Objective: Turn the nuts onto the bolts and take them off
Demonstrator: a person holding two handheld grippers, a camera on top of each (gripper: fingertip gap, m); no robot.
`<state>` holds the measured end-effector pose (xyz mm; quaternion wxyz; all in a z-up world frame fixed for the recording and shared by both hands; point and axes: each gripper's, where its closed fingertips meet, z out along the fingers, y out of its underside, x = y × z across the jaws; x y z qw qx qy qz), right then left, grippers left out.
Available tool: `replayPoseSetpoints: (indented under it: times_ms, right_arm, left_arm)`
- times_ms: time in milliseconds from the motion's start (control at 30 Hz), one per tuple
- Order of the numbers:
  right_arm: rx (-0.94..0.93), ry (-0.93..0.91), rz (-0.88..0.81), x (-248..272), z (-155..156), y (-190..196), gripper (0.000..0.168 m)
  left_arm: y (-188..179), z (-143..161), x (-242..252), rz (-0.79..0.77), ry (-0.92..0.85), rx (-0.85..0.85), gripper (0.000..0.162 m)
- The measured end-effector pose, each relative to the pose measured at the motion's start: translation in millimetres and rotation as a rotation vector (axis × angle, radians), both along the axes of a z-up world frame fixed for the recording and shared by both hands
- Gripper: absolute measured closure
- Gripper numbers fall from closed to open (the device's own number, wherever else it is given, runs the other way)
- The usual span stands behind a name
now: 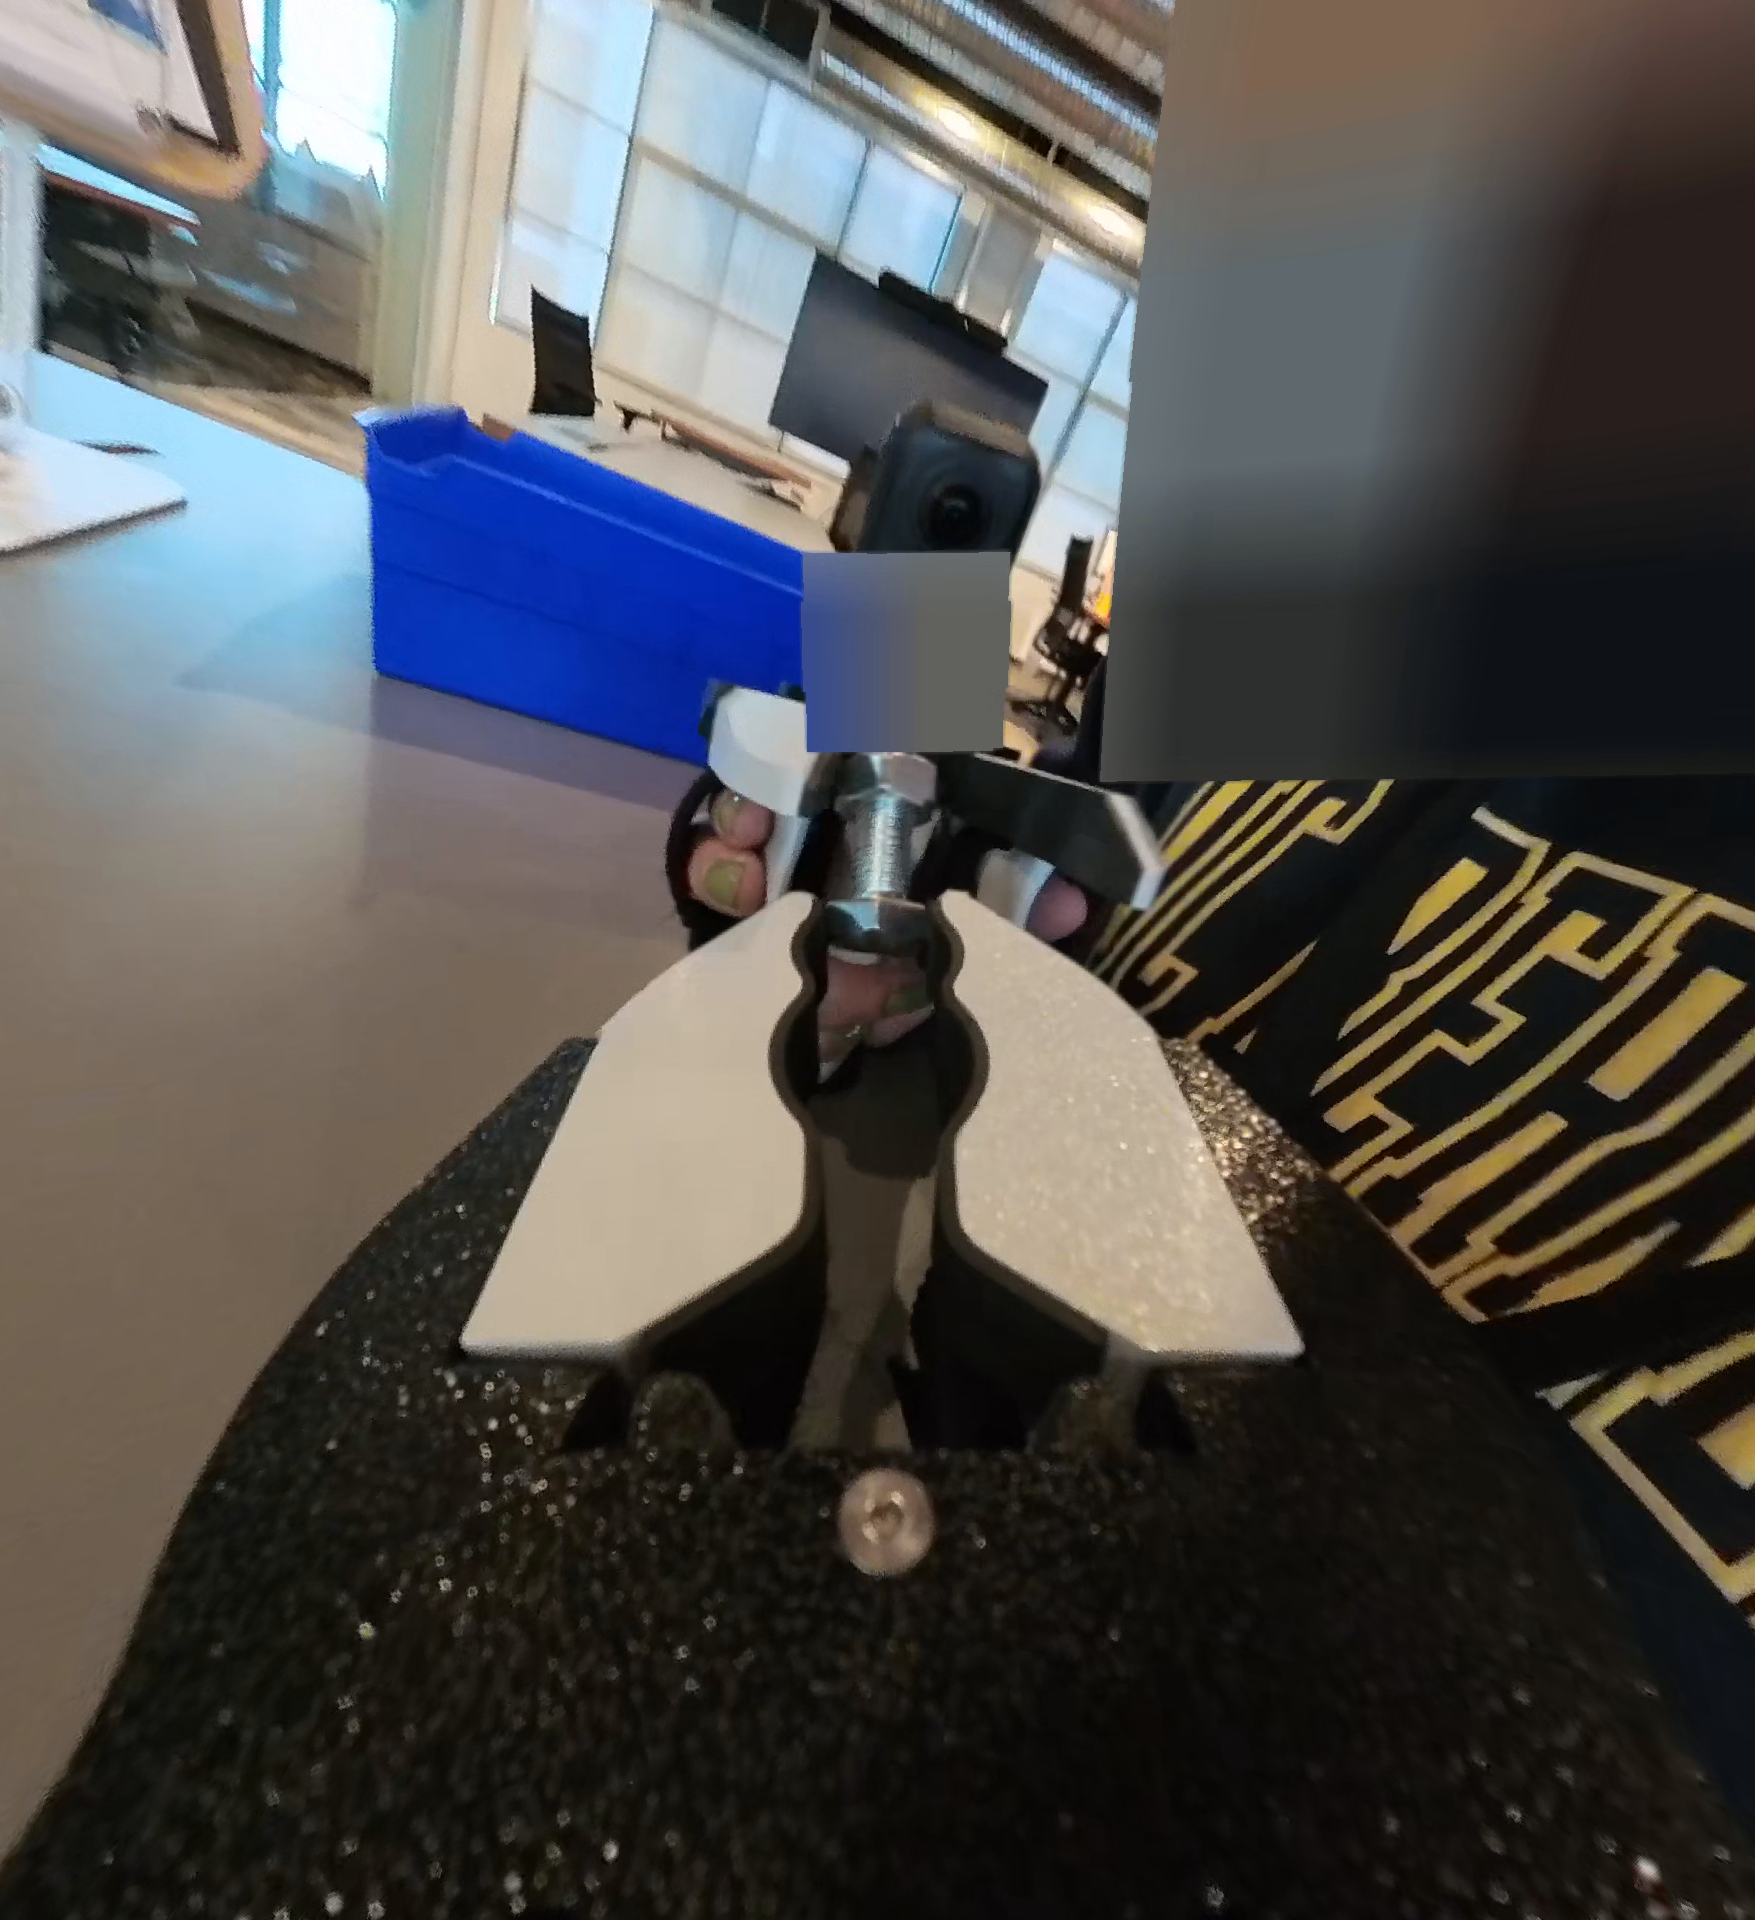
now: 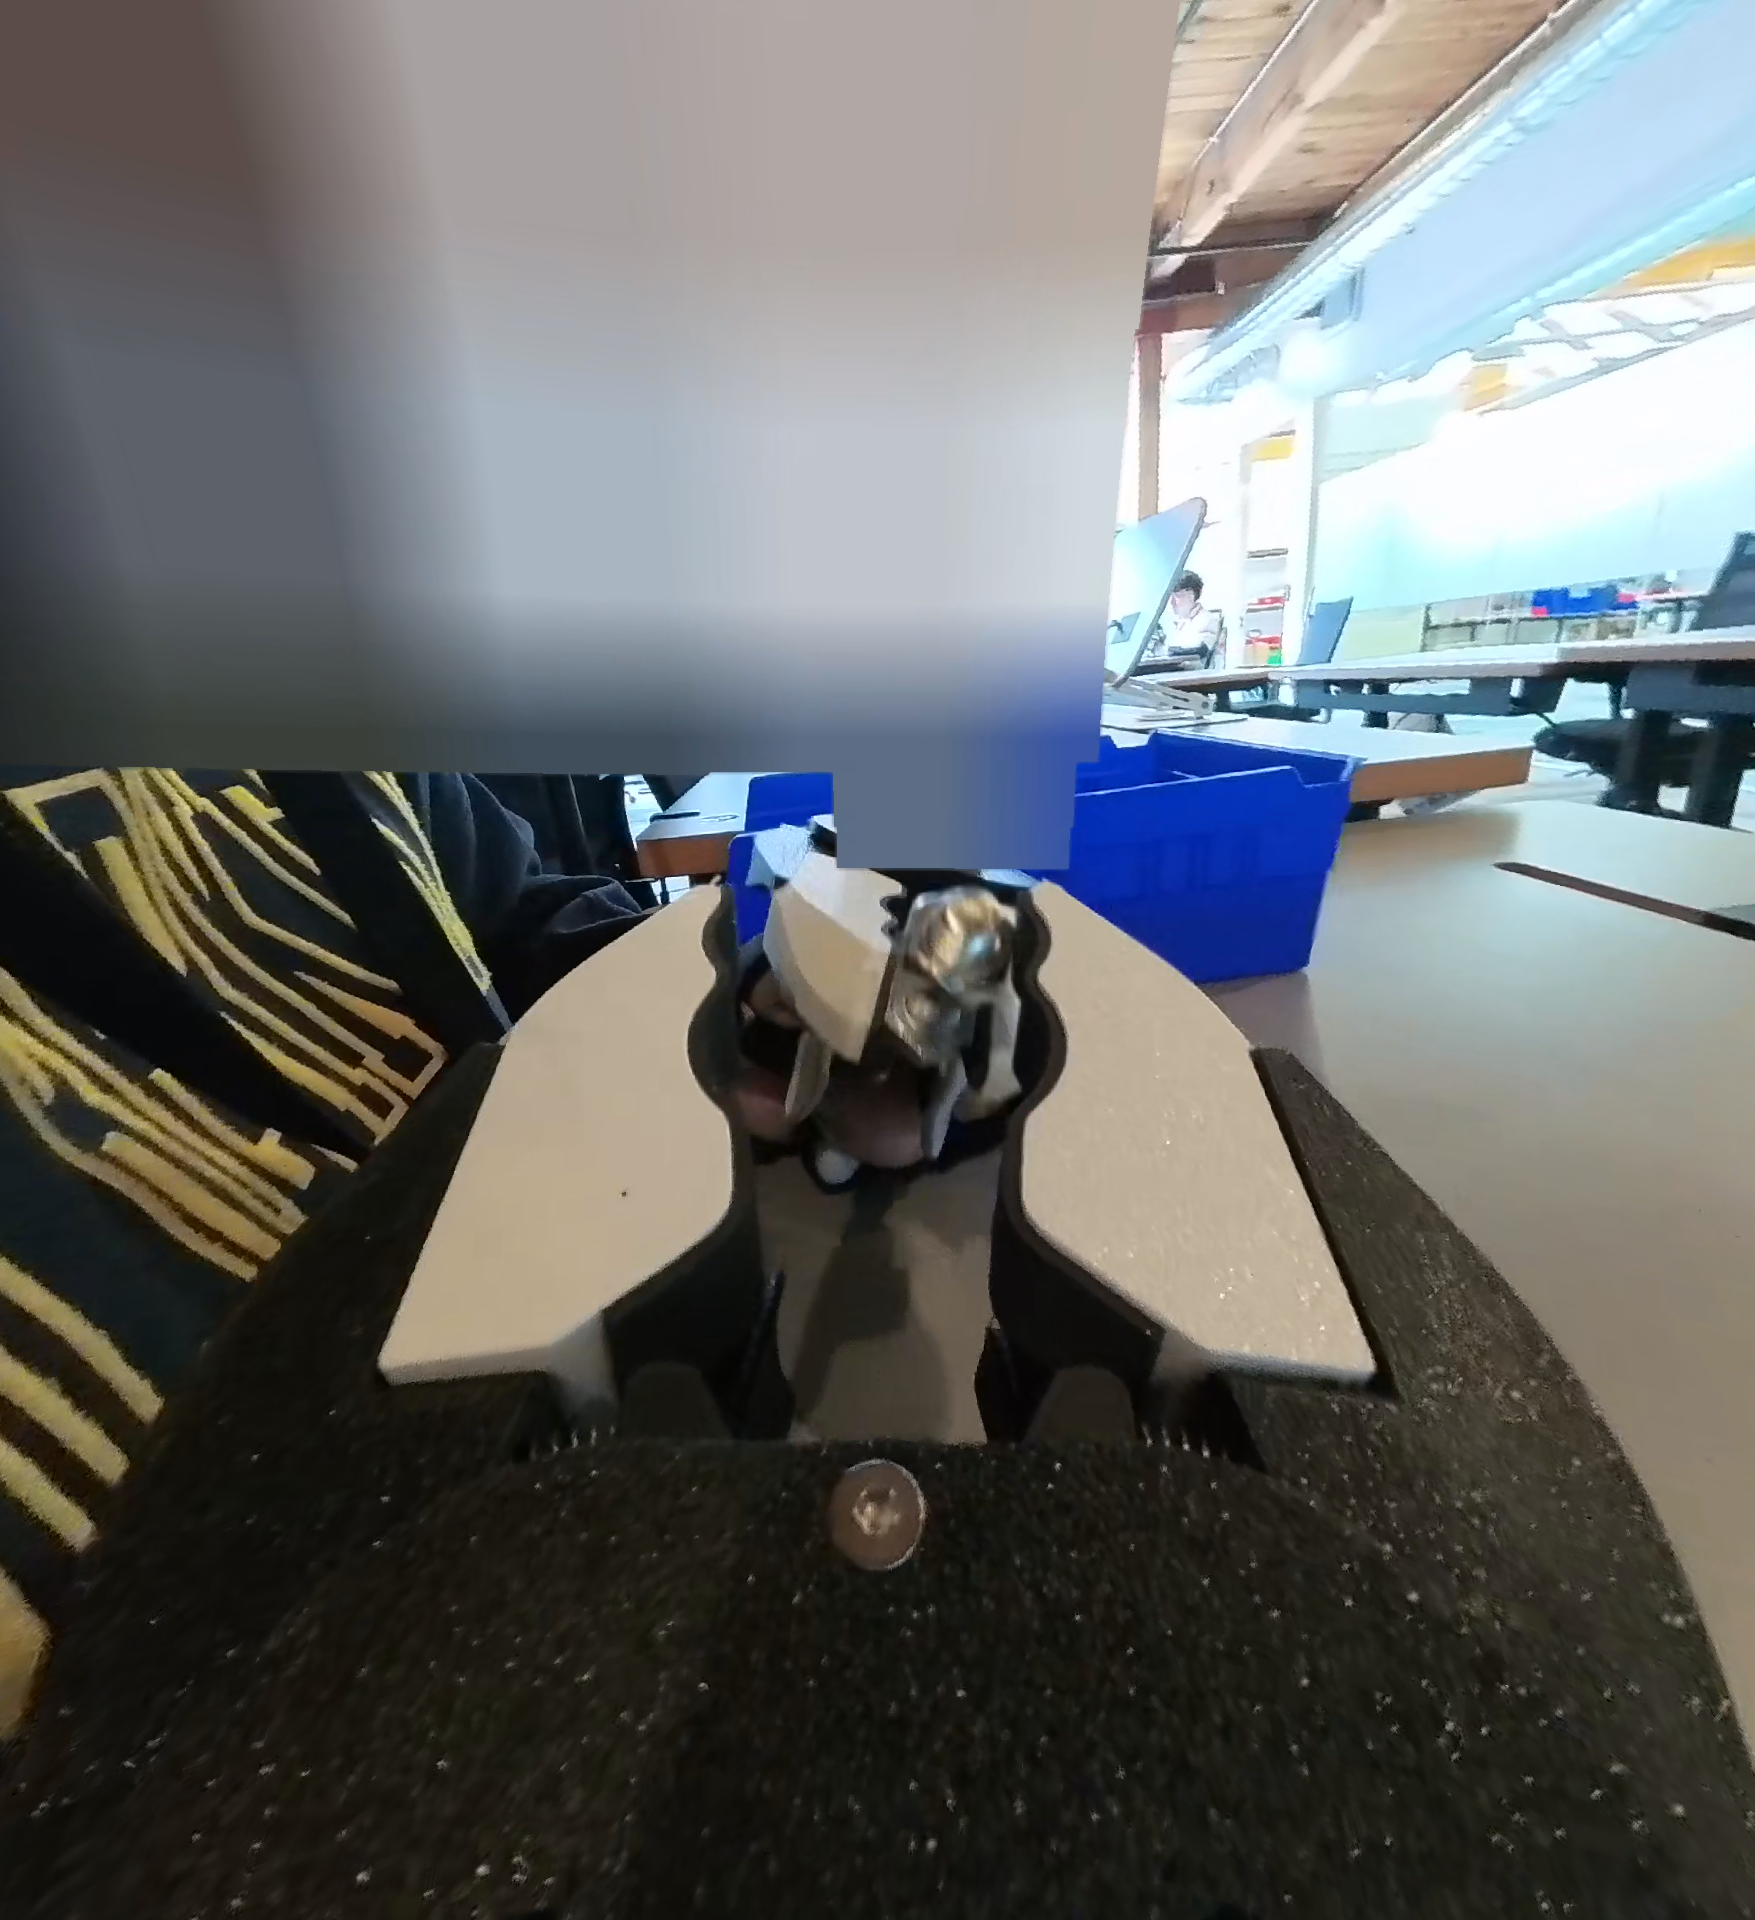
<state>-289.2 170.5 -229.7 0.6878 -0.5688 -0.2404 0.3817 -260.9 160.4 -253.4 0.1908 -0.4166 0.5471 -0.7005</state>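
Just a plain grey-beige table (image 1: 229, 883) here, smooth matte top. The main thing sitting on it is a blue plastic bin (image 1: 561, 582), open on top. Well off to the left of the bin there's a flat white stand base (image 1: 31, 499) resting on the surface, its white post rising from it.

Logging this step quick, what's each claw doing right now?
Left claw: closed on the bolt, gripping its head.
Right claw: at the nut end of the bolt; can't tell whether it grips.
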Motion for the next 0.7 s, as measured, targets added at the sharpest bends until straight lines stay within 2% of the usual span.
replayPoseSetpoints:
  times_ms: [167,267,300,400,700]
  right_arm:
    - [-0.013,-0.001,-0.013,8,-1,-1,0.119]
    - [-0.013,0.020,0.013,17,2,-6,0.136]
    - [-0.020,0.037,-0.016,22,2,-3,0.136]
    - [-0.084,0.025,-0.080,25,-6,6,0.129]
    - [-0.086,0.018,-0.017,15,-5,7,0.148]
  left_arm:
    - [13,7,-4,0.052,-0.033,-0.034,0.145]
    - [22,8,-5,0.094,-0.037,-0.054,0.145]
    - [23,8,-5,0.094,-0.033,-0.061,0.145]
    - [19,6,-4,0.078,-0.030,-0.056,0.145]
    - [6,5,-4,0.022,-0.035,-0.028,0.145]
